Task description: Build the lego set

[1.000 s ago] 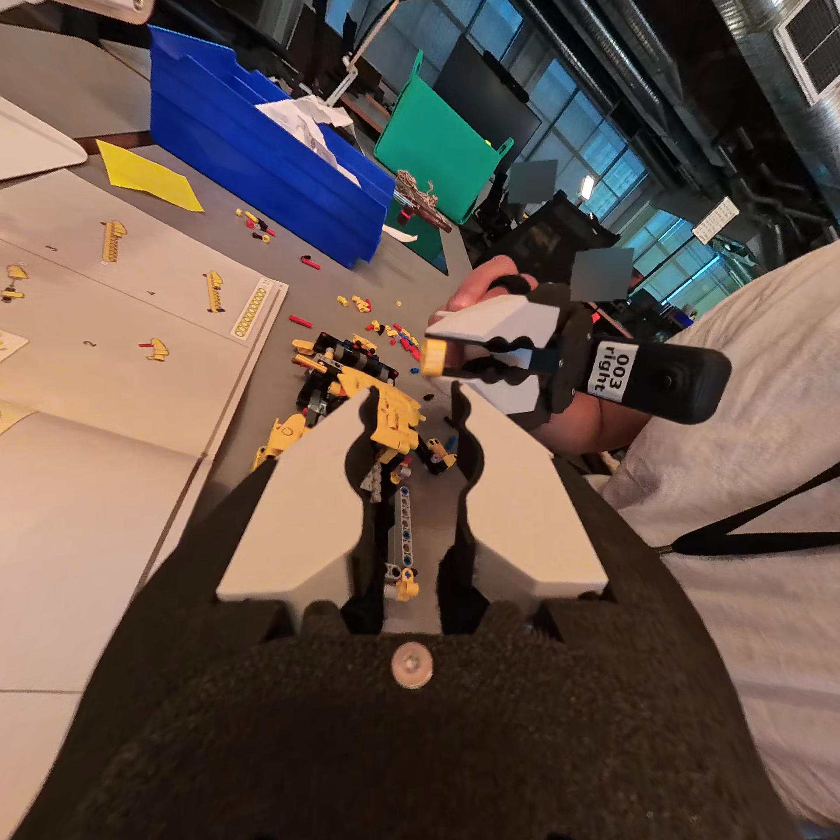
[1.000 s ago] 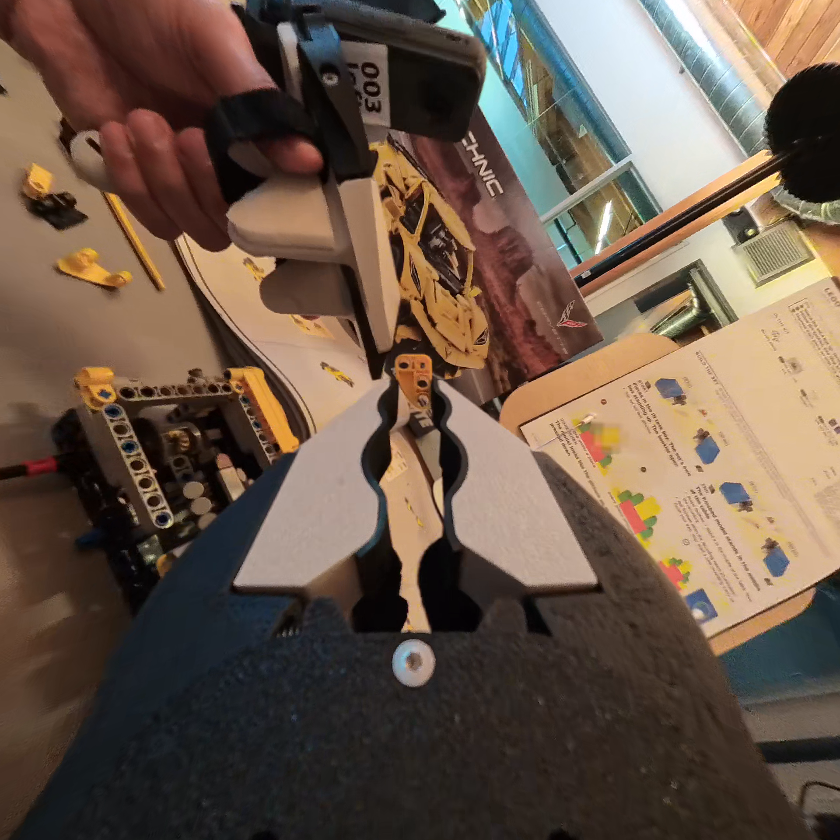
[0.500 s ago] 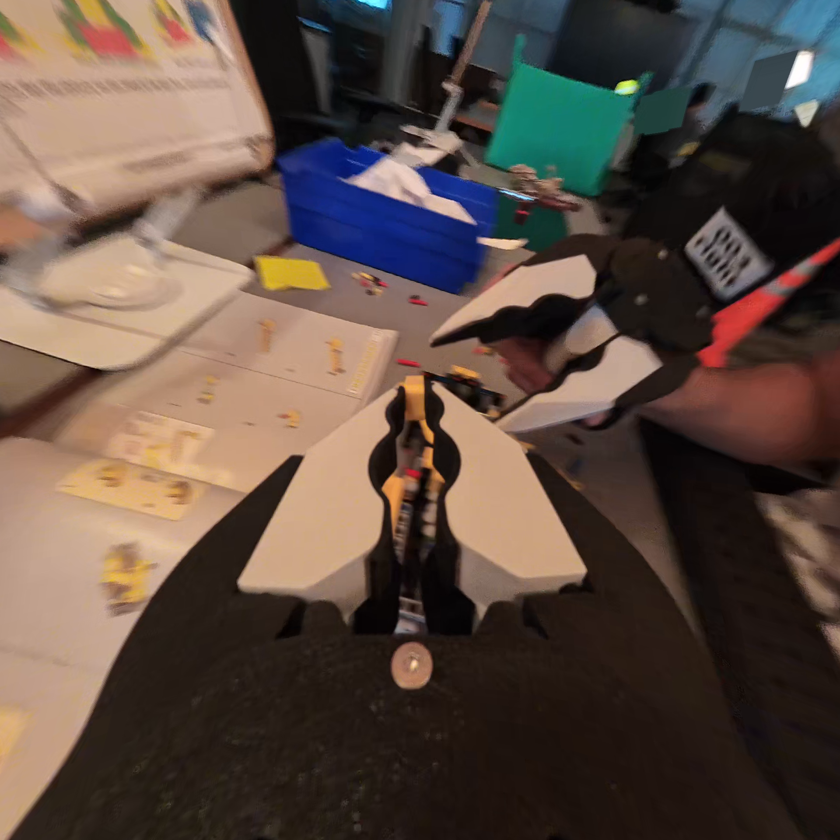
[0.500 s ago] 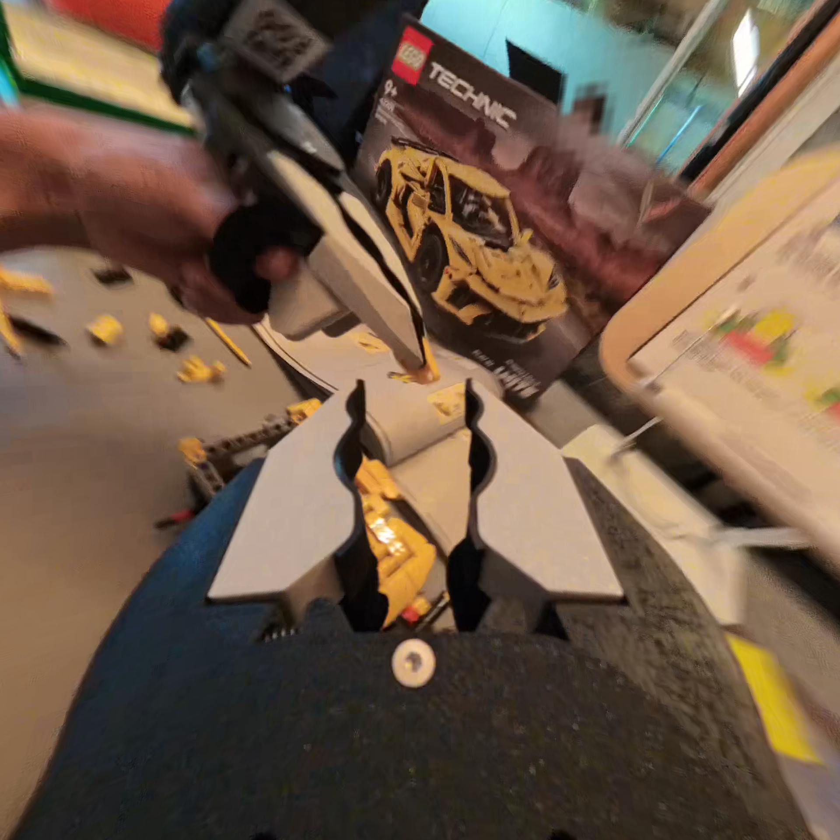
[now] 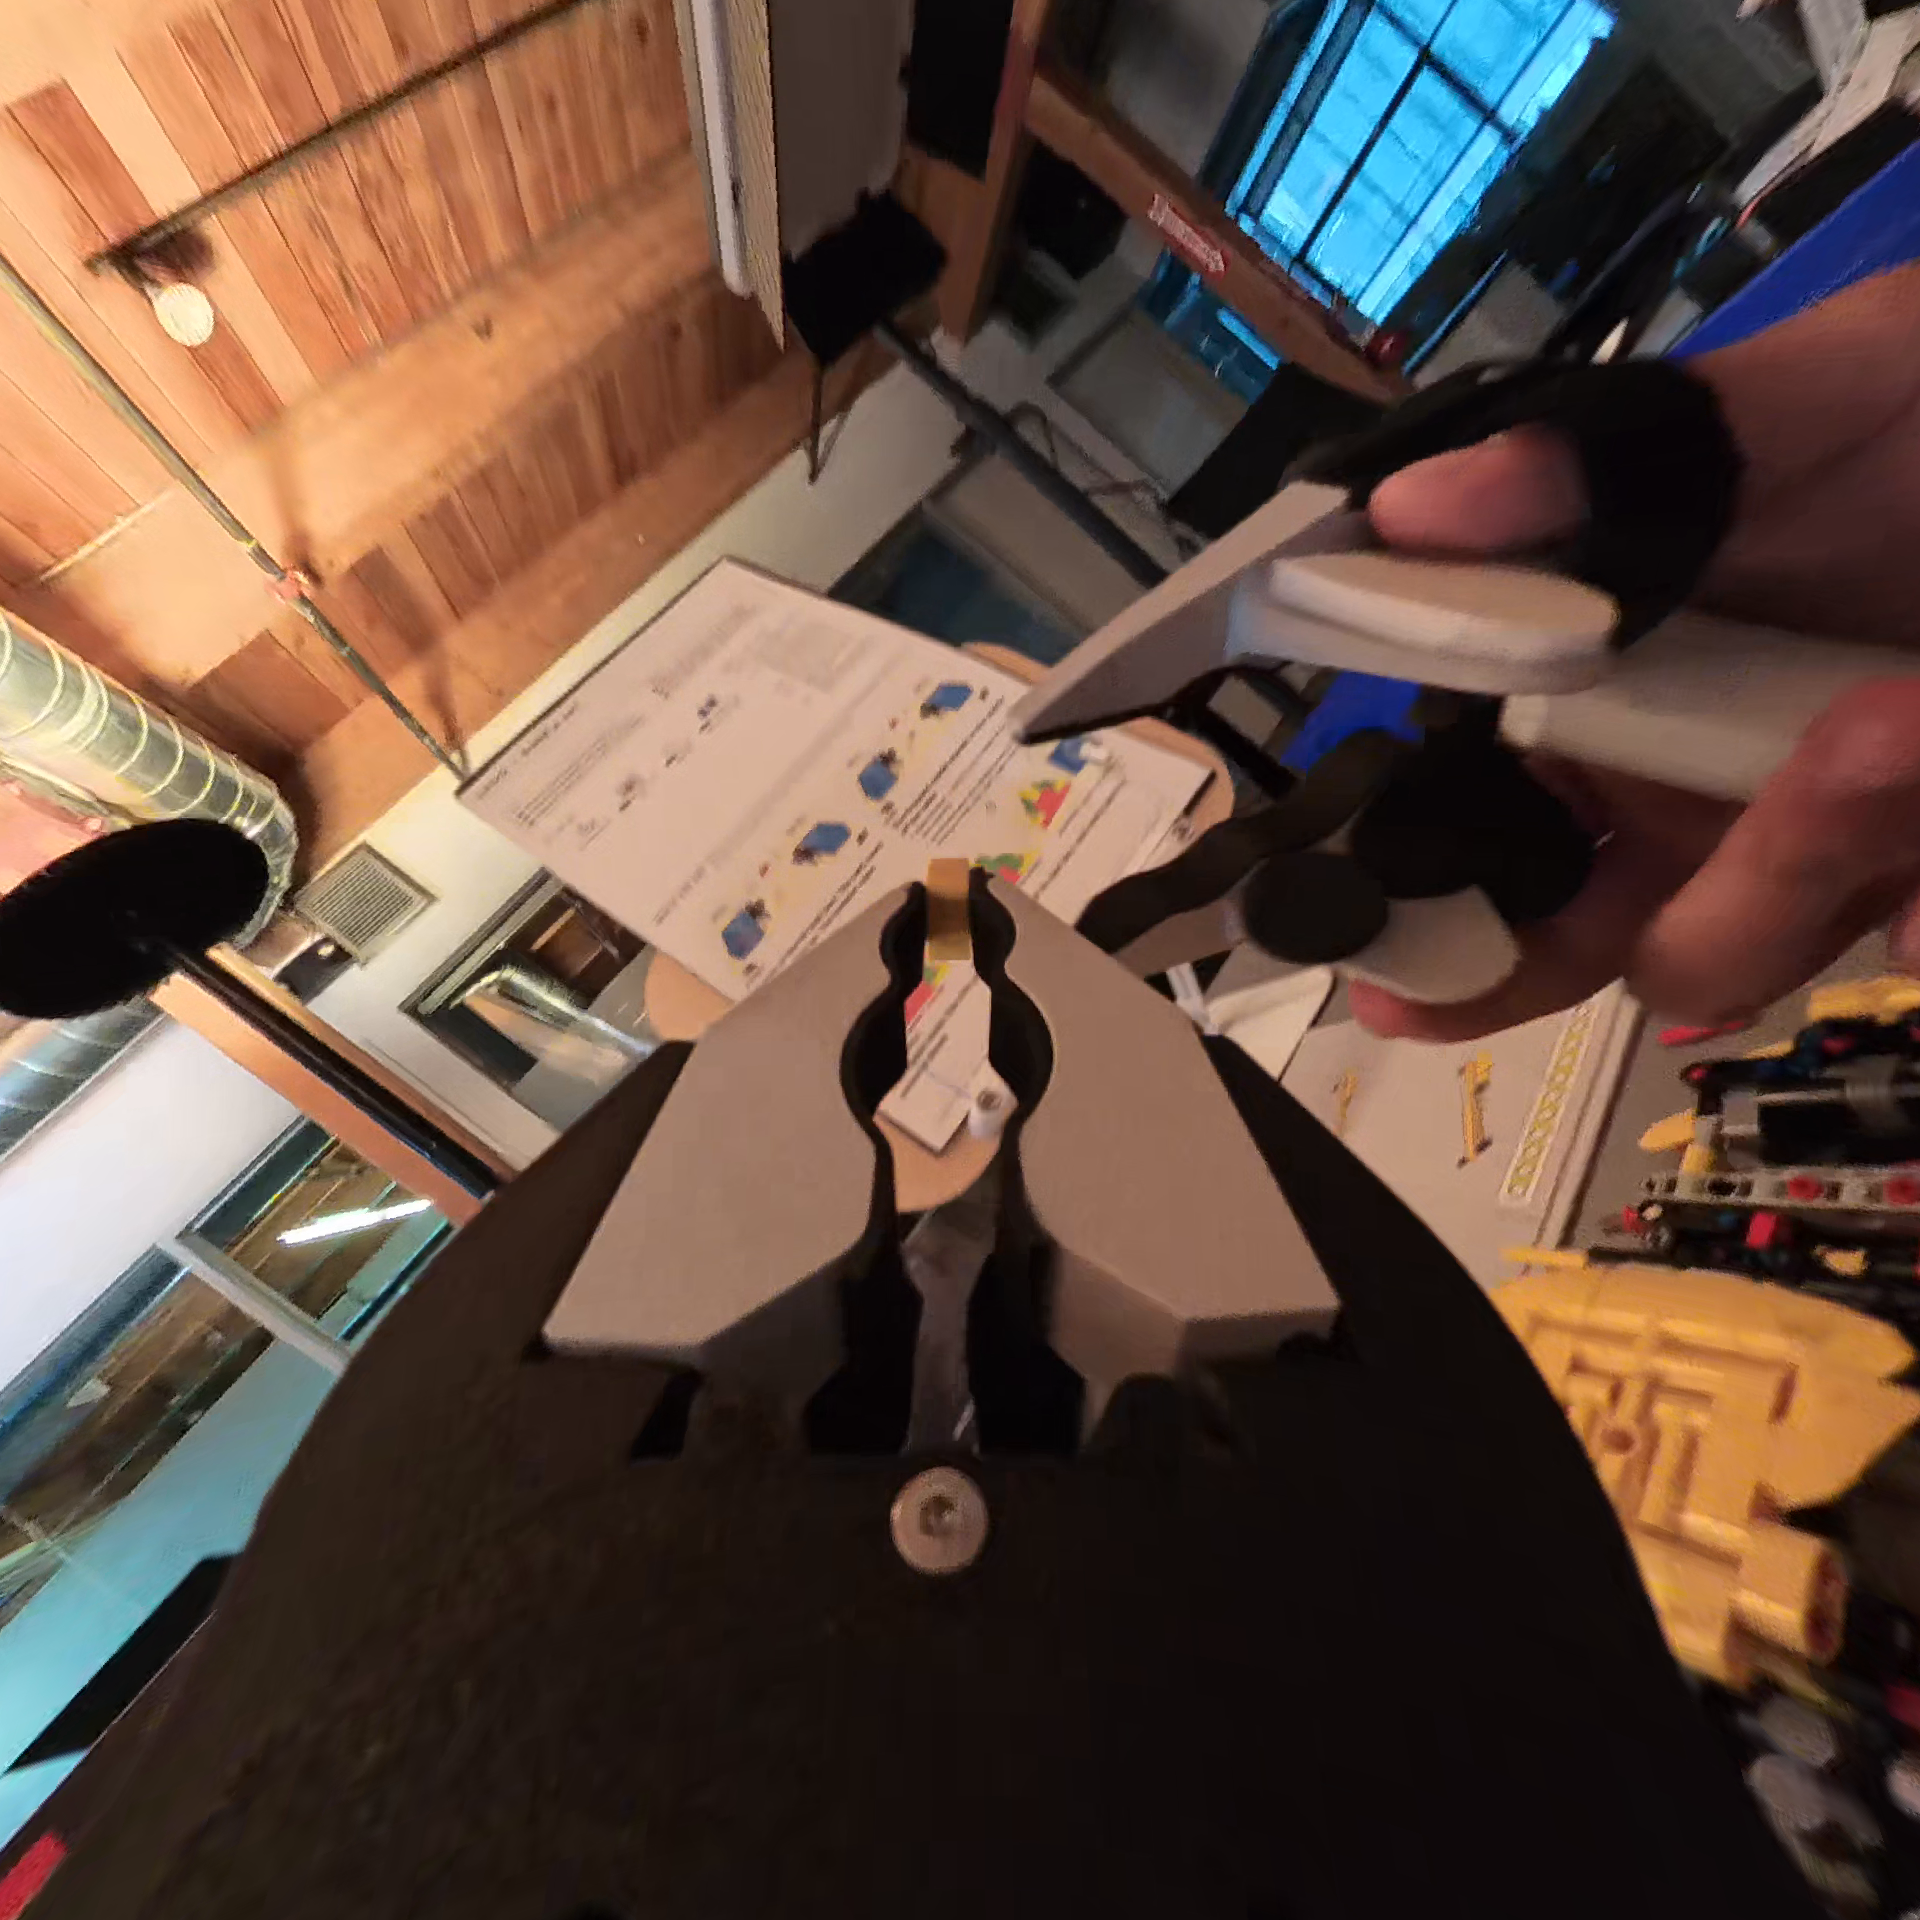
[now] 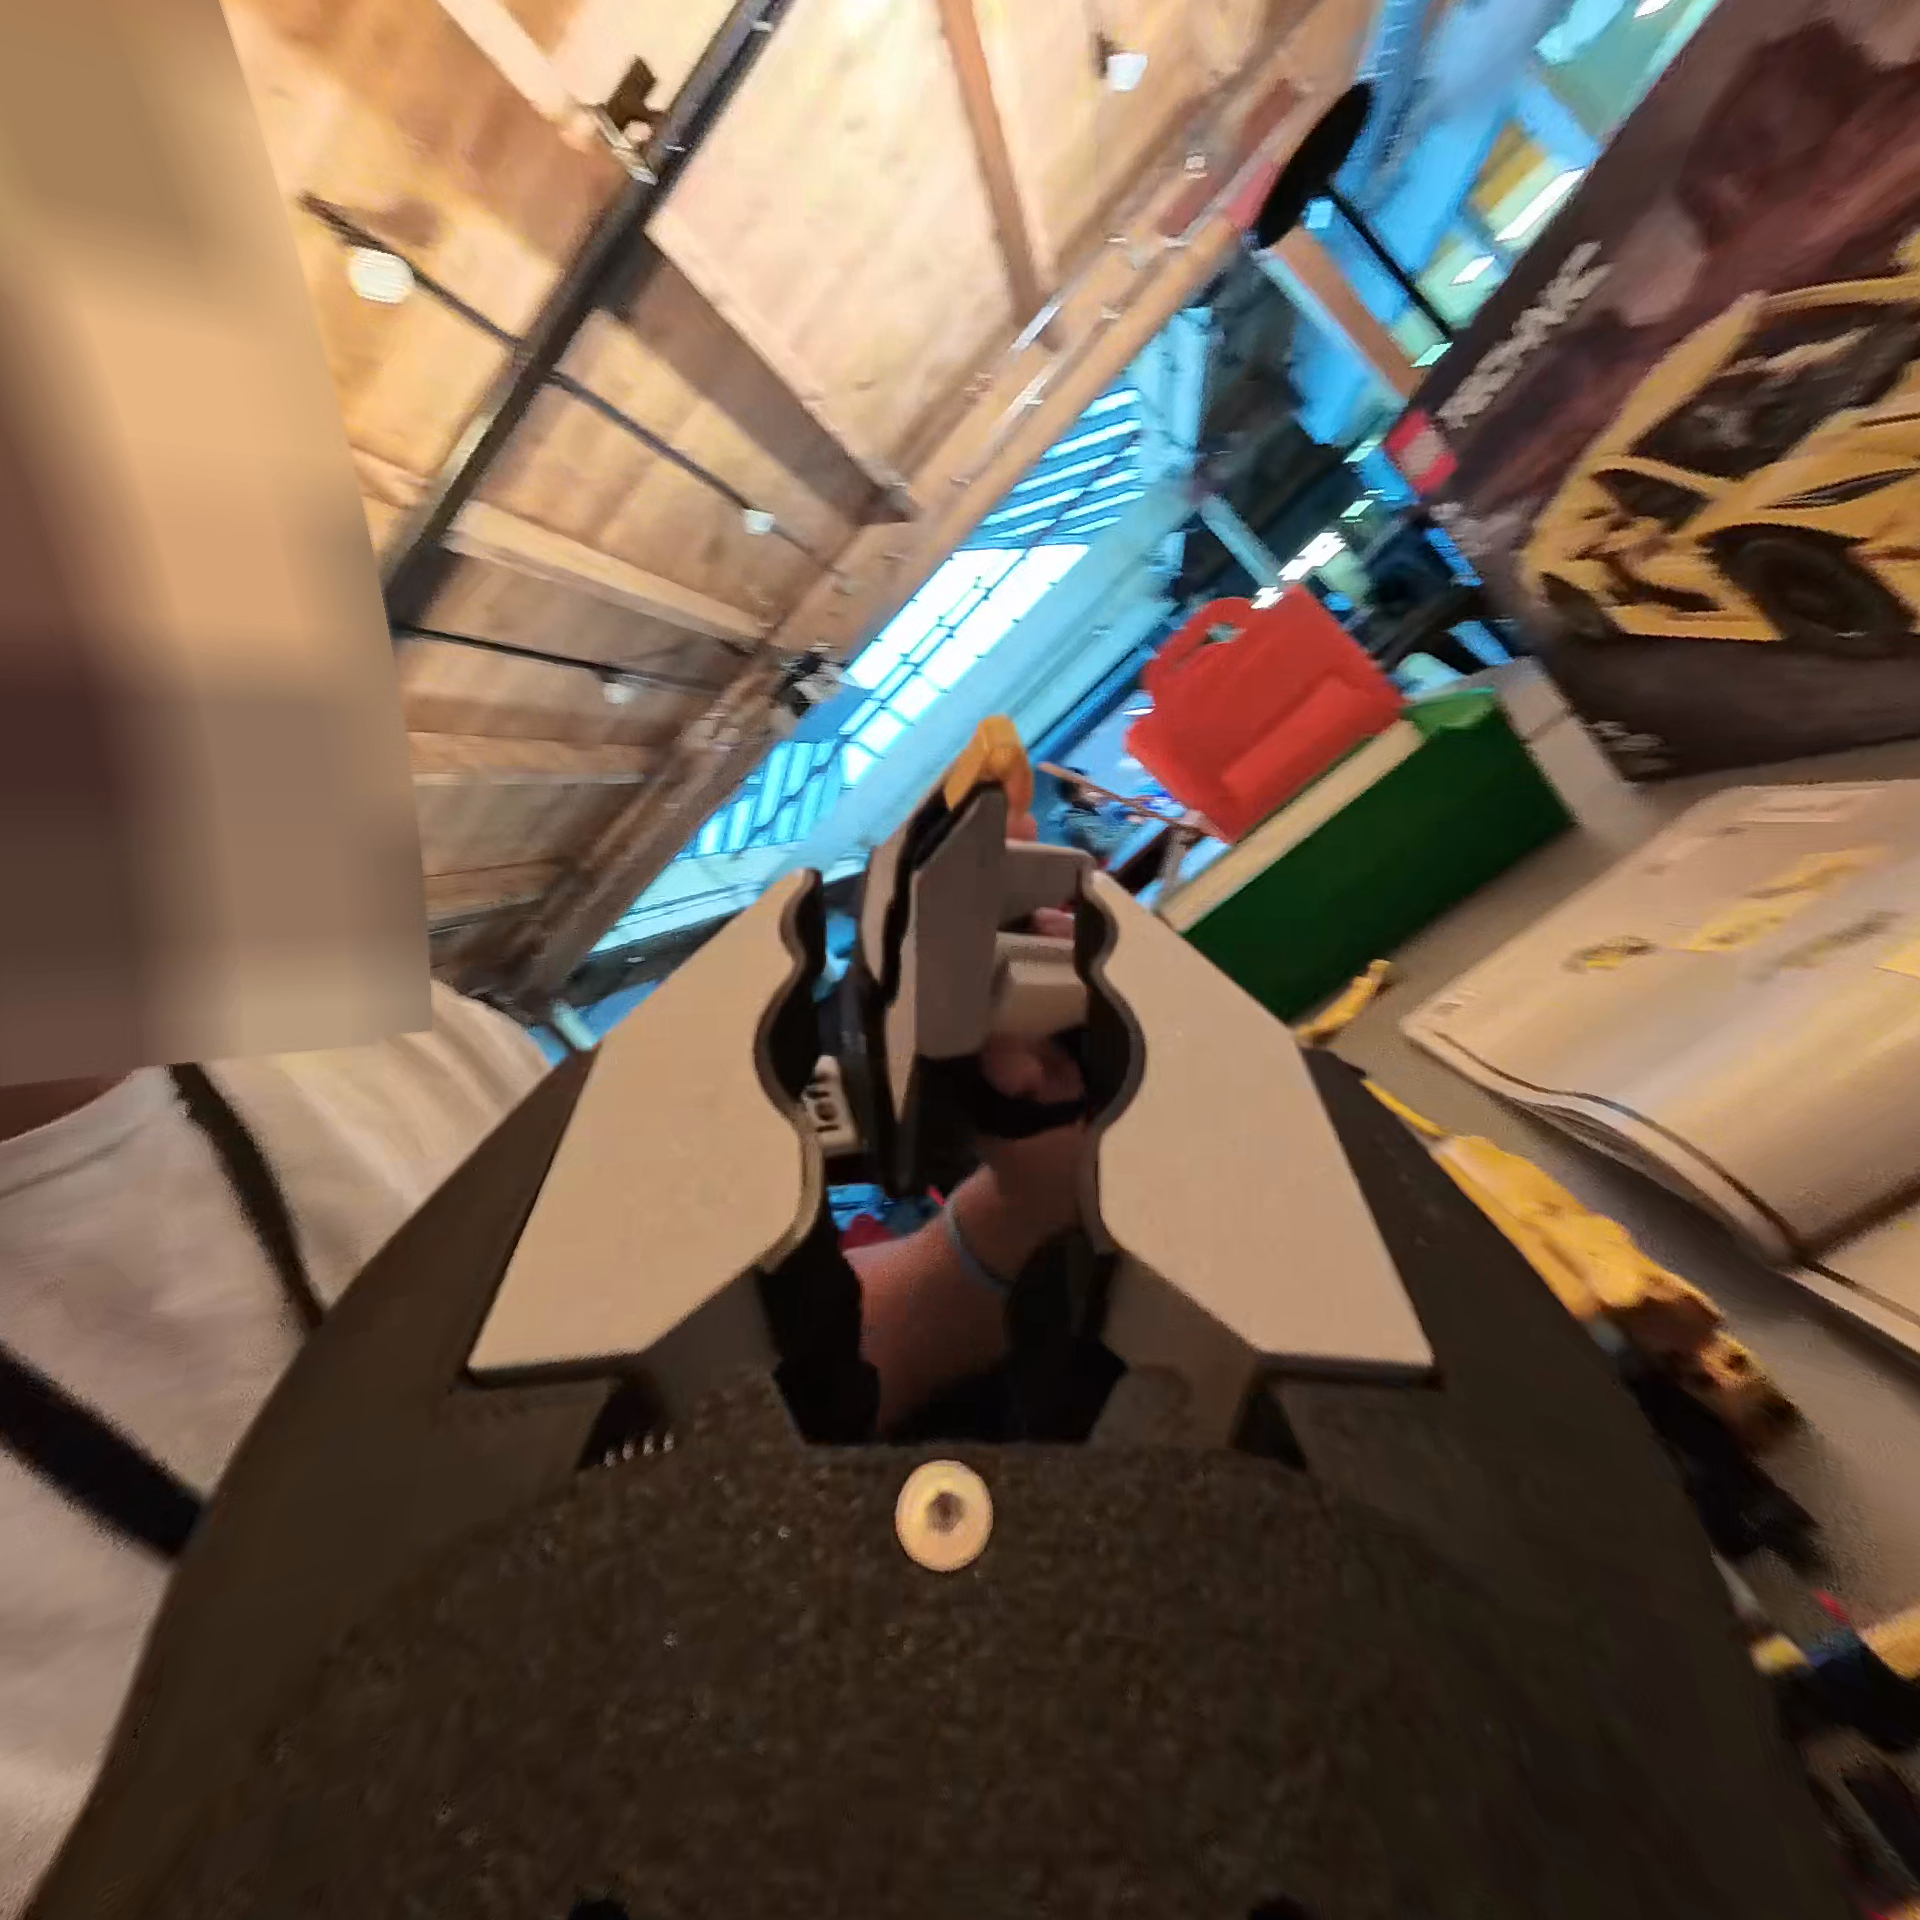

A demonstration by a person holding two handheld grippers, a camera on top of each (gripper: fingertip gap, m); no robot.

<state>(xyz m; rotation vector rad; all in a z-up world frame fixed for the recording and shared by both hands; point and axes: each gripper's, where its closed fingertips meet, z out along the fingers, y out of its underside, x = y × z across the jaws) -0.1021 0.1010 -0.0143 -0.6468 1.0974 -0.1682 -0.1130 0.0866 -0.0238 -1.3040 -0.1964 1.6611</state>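
Yellow lego piece long axis along fingers, tip outward | left gripper pinching it | right gripper fingers apart, empty

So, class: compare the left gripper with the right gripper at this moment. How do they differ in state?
The left gripper is shut on a small yellow piece; the right gripper holds nothing. The left gripper's jaws stand nearly together, the right gripper's wide apart. Both are hand-held, grey-fingered, and raised off the table.

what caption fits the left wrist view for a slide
Left tool raised off the table, pinching a small yellow lego piece at its tips, with the right tool open beside it.
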